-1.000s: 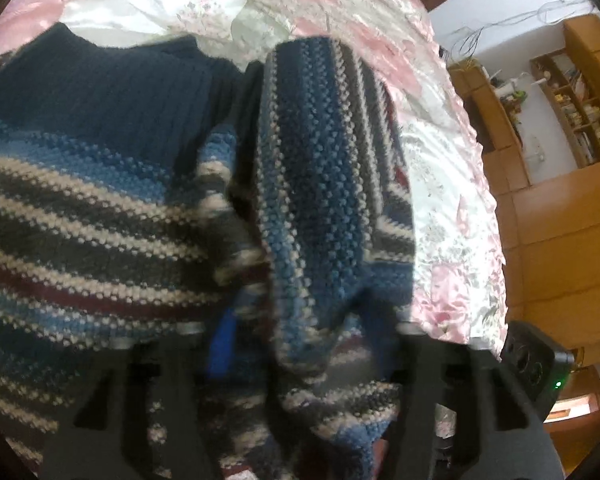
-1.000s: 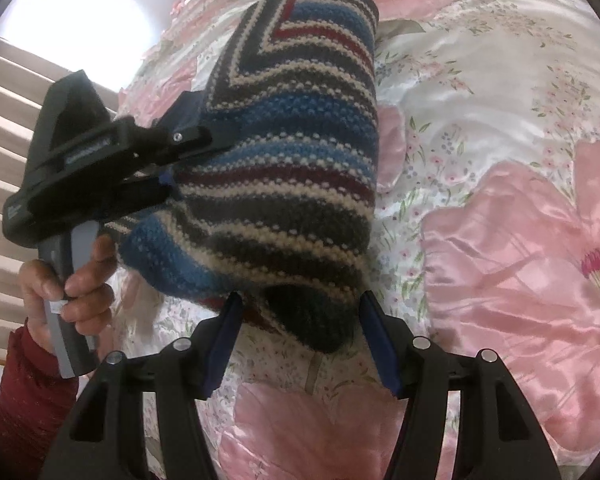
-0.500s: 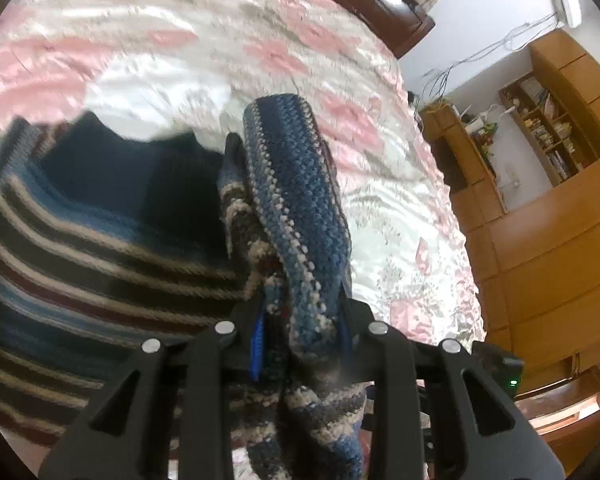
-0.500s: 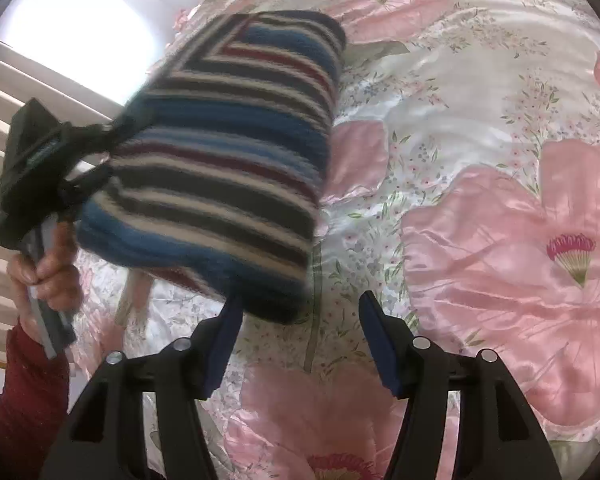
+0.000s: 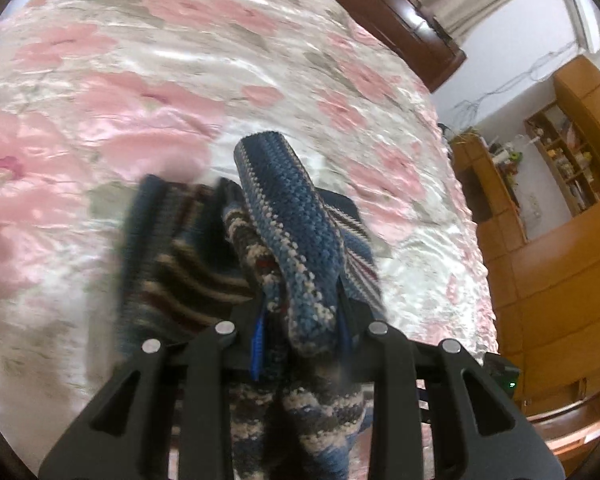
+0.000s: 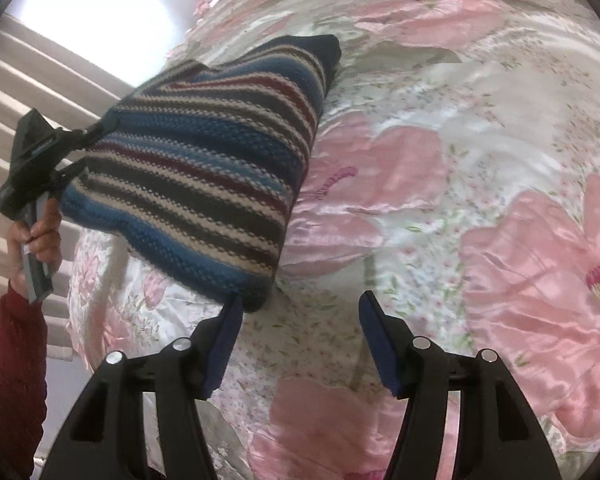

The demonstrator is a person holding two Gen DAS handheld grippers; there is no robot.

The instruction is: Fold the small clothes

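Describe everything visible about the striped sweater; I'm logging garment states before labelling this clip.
The striped sweater is a chunky knit with bands of blue, dark grey, cream and maroon, plus a solid navy end. It is folded into a thick bundle and held in the air above the pink floral bedspread, tilted. The left gripper is shut on one bunched edge; knit hangs down on both sides of its fingers. The right gripper is open; one of its fingertips sits at the sweater's lower corner, though contact cannot be told.

Black grippers, dark red sleeve

Right gripper: black fingers, blue pads, silver screws. Left gripper alike; grey handle, possibly. Knitted sleeve.
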